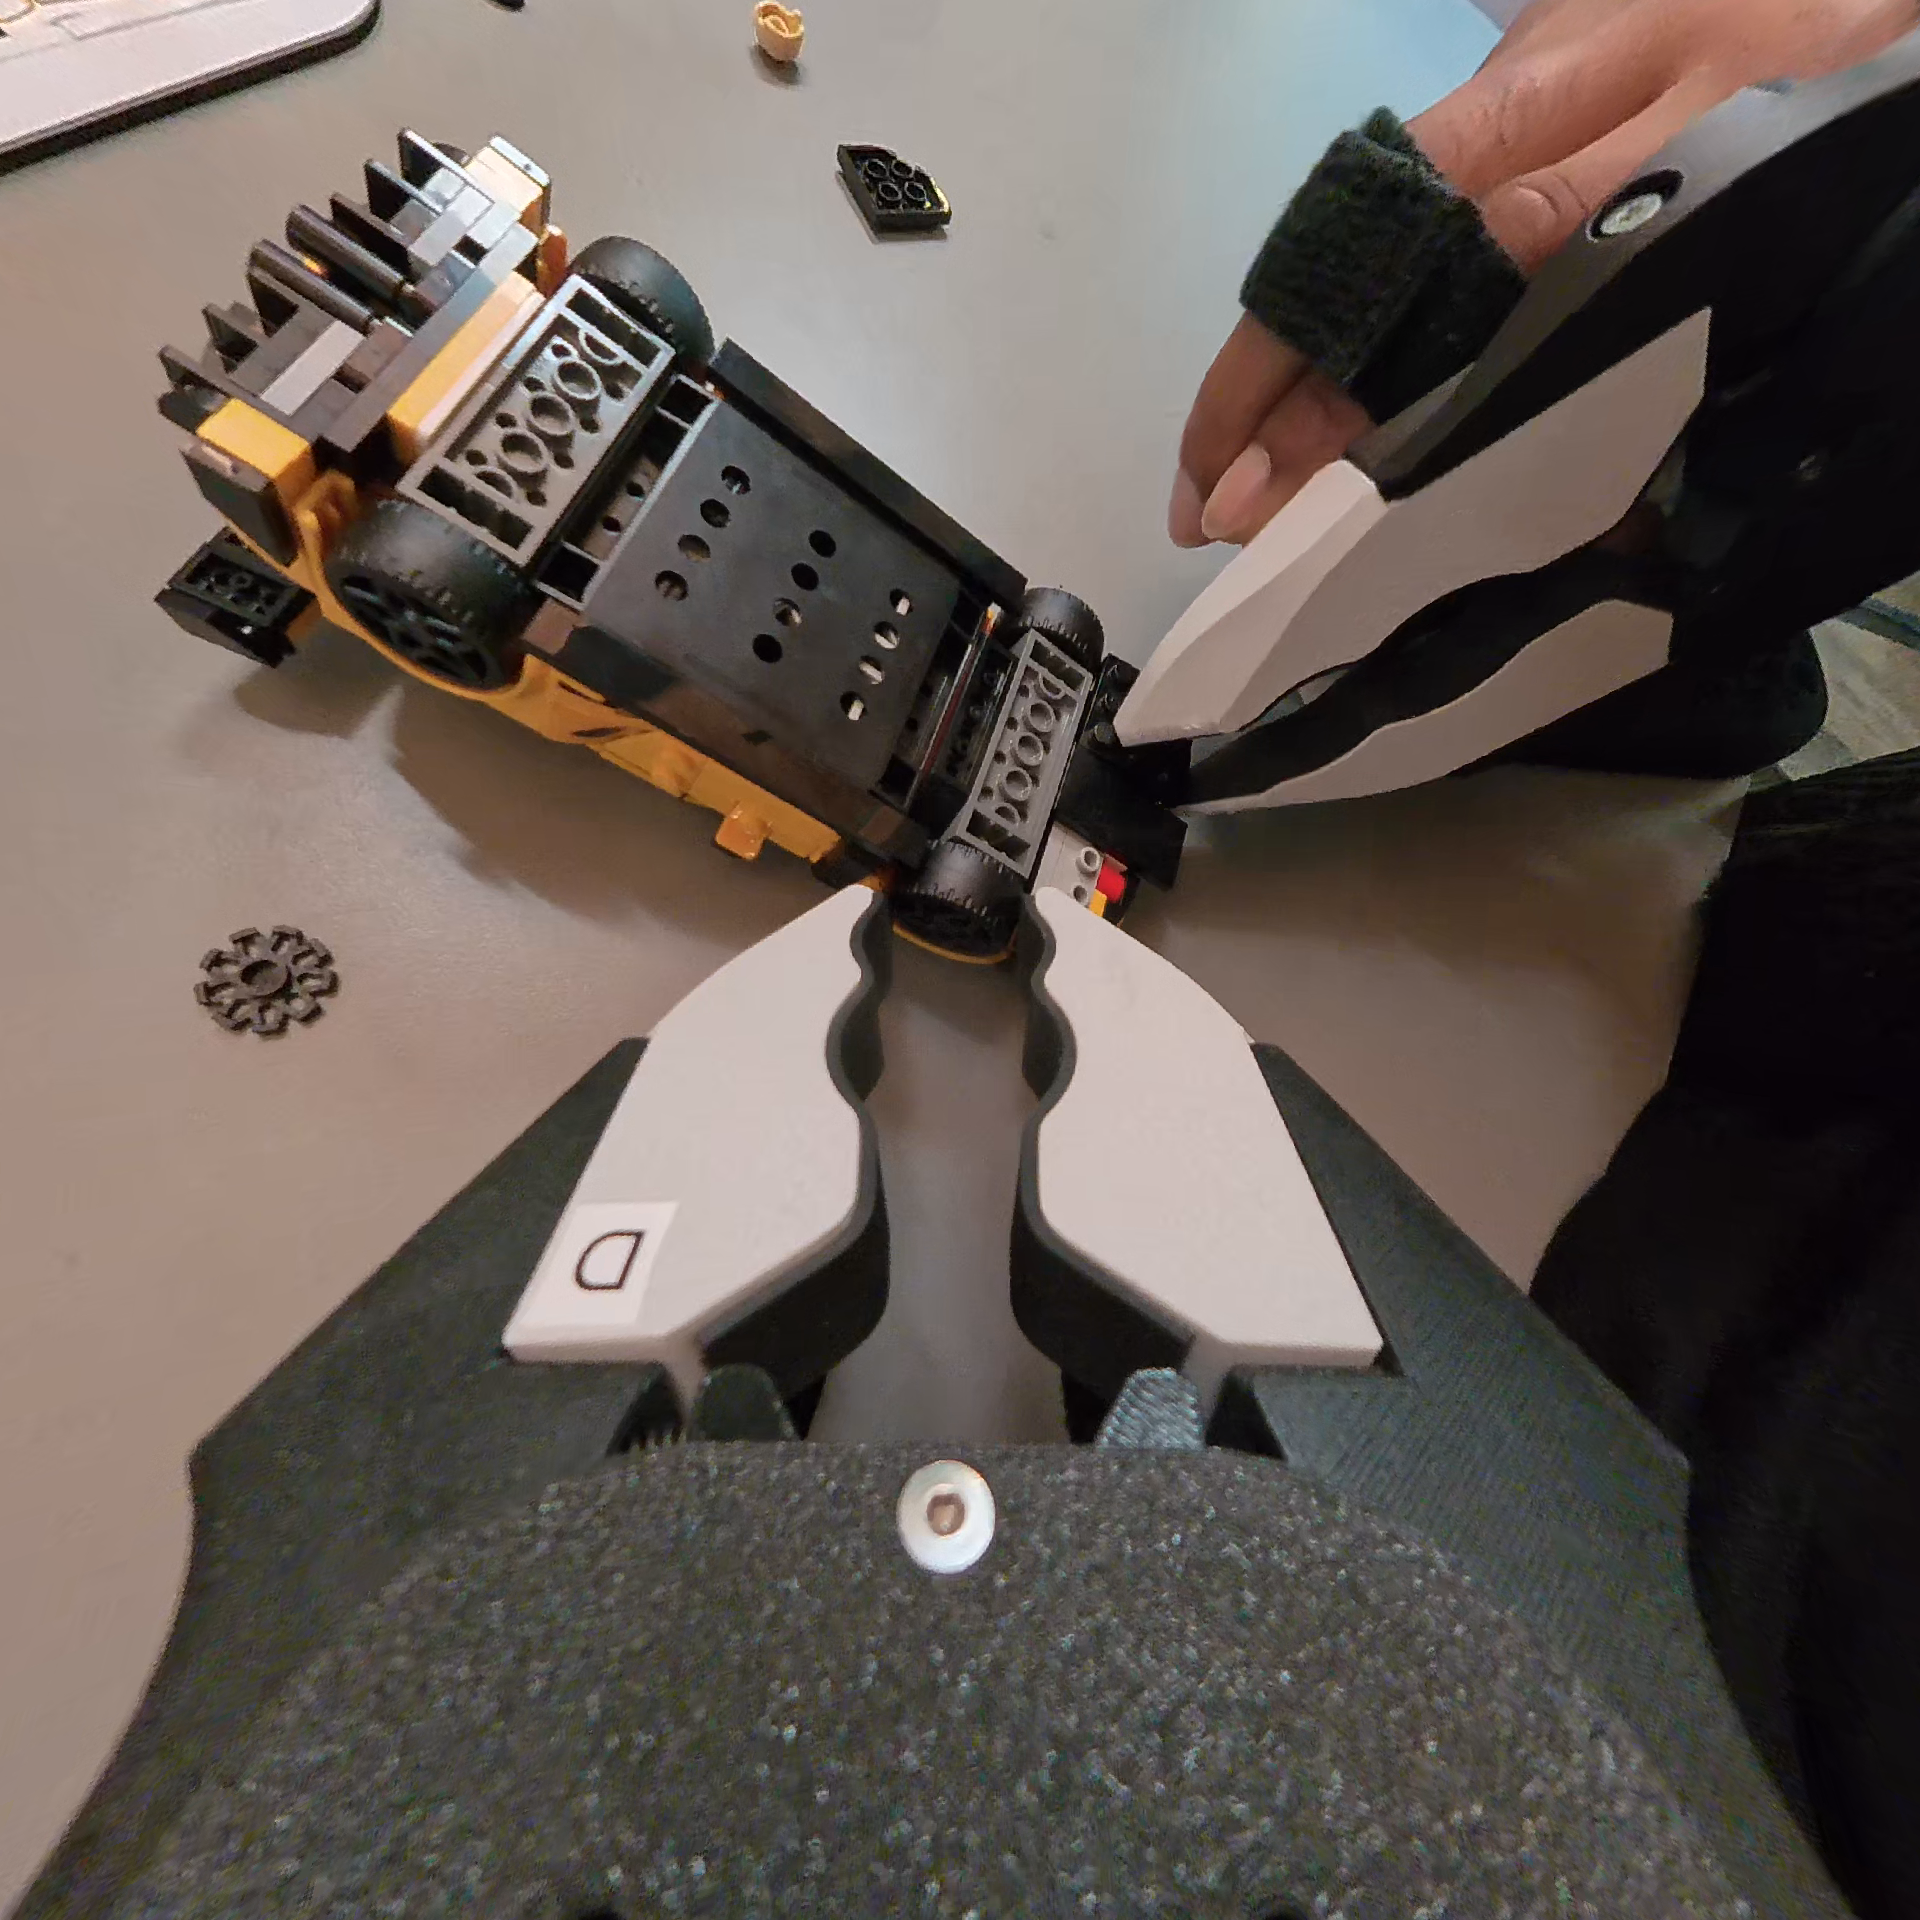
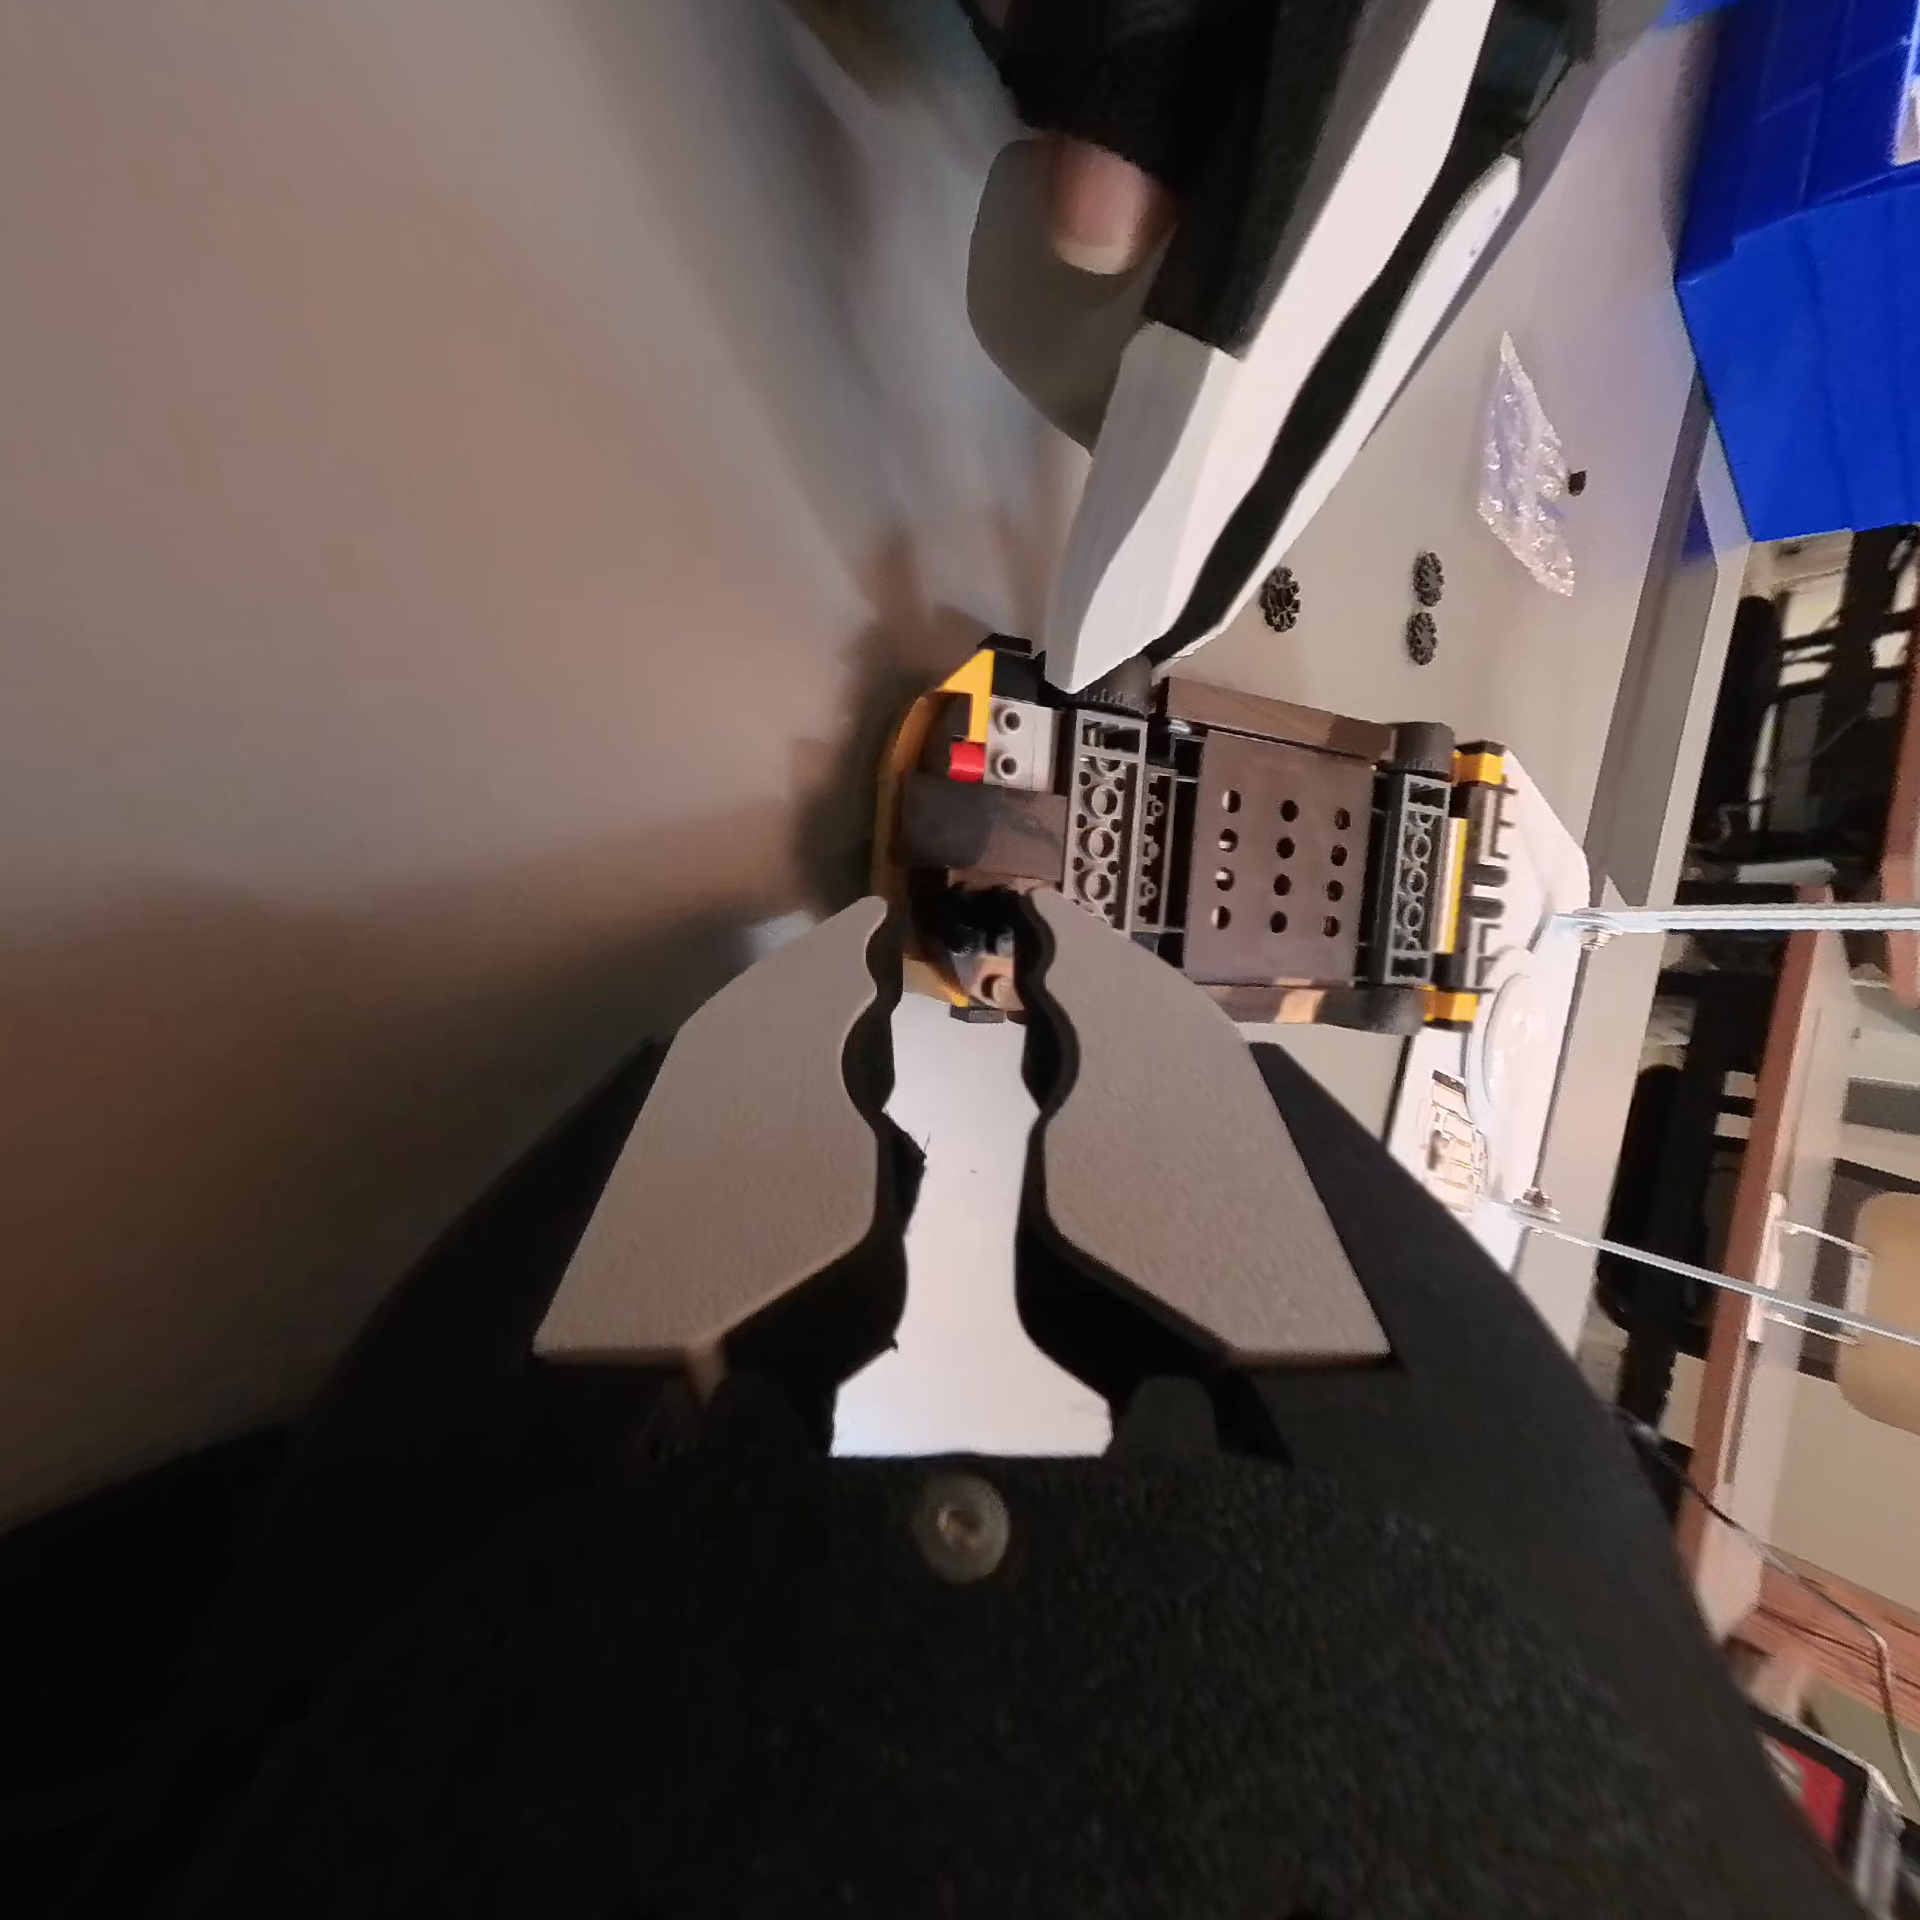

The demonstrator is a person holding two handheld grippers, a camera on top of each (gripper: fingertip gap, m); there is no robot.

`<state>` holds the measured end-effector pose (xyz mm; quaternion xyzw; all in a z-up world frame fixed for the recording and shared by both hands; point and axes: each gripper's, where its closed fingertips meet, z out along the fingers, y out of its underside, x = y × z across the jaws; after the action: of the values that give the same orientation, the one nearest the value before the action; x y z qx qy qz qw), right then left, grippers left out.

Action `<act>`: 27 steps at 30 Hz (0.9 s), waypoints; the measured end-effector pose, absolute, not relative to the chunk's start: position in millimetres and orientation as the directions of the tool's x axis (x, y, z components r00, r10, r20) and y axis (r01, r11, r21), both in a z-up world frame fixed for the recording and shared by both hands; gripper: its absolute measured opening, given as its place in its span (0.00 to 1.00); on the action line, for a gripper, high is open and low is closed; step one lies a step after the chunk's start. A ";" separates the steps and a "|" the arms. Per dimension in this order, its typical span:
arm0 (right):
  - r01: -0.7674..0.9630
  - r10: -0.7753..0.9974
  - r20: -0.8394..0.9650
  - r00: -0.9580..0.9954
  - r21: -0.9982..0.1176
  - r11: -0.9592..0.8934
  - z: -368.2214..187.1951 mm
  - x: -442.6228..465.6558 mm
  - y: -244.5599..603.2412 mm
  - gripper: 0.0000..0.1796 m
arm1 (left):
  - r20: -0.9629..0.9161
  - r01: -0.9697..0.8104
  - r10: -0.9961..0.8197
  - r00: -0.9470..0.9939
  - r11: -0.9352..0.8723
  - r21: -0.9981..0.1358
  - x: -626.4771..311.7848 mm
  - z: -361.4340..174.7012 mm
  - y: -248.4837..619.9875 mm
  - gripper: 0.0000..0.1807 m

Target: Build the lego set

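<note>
The yellow-and-black lego car [image 1: 644, 582] lay tipped on the grey table [image 1: 1039, 260], its black underside with round holes facing up. The left gripper [image 1: 956, 925] reached to one end of the car, its jaws parted around a black wheel [image 1: 961, 899] there. The right gripper [image 1: 1153, 769] came in at the same end, tips nearly together on a small black piece [image 2: 977, 935] of the car. A black spoked disc [image 1: 266, 981] and a black plate [image 1: 894, 187] lay loose nearby.
</note>
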<state>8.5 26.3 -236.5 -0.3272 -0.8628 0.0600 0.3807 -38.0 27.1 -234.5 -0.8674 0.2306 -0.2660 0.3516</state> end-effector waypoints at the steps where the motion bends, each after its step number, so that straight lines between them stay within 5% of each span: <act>1: 0.516 0.602 0.627 -0.495 -0.345 0.784 -237.0 8.9 26.0 0.12 | 0.300 -0.213 -0.587 0.752 -0.646 -0.733 -37.9 -234.4 27.1 0.13; 9: 0.507 0.569 0.674 -0.471 -0.321 0.800 -242.0 11.5 23.0 0.20 | 0.304 -0.210 -0.586 0.751 -0.648 -0.732 -38.0 -234.5 27.1 0.13; 27: 0.534 0.595 0.651 -0.471 -0.327 0.780 -242.6 13.5 19.4 0.19 | 0.316 -0.203 -0.584 0.748 -0.654 -0.729 -37.9 -234.6 27.0 0.13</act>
<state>13.5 19.4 -242.6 -0.3294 -0.8567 0.0390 0.3951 -37.9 27.0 -234.6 -0.8674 0.2269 -0.2733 0.3486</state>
